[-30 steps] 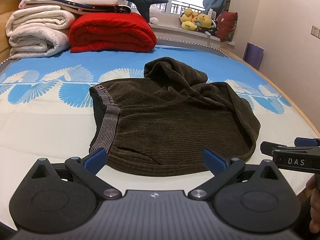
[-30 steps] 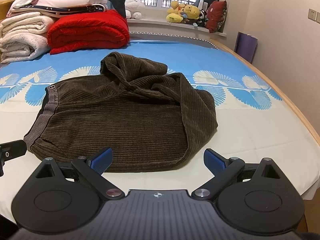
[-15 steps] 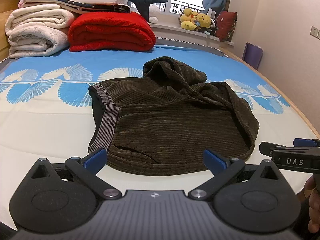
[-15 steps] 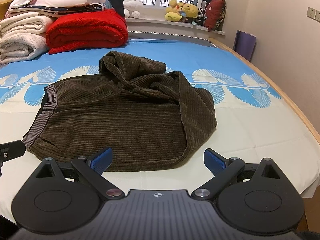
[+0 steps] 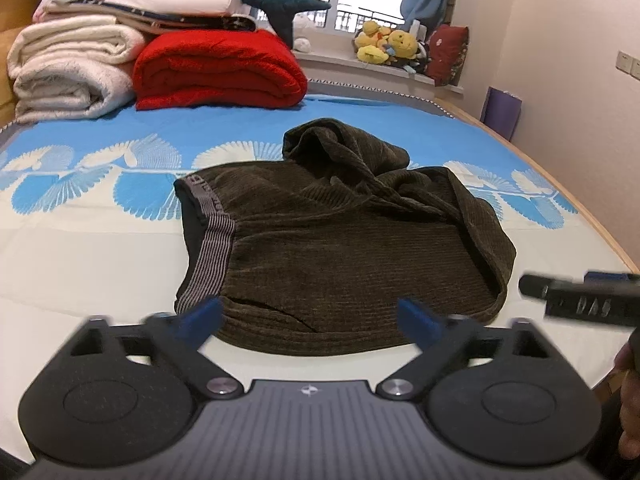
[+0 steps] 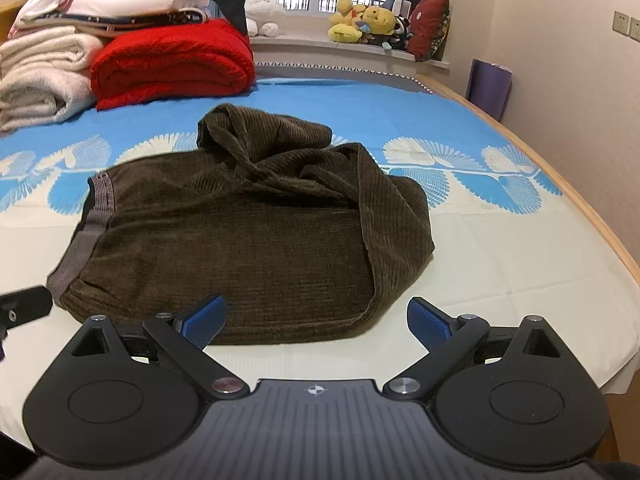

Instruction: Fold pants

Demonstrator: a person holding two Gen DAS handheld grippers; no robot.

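My left claw is smeared by blur, its jaws closing with nothing between them; my right claw stands wide and empty. Just beyond both, mid-bed, lie the brown corduroy pants: ribbed, bunched, legs heaped into a lump at the far side, striped grey waistband on the left. Lettering on it is unreadable. The bed is cut off below.
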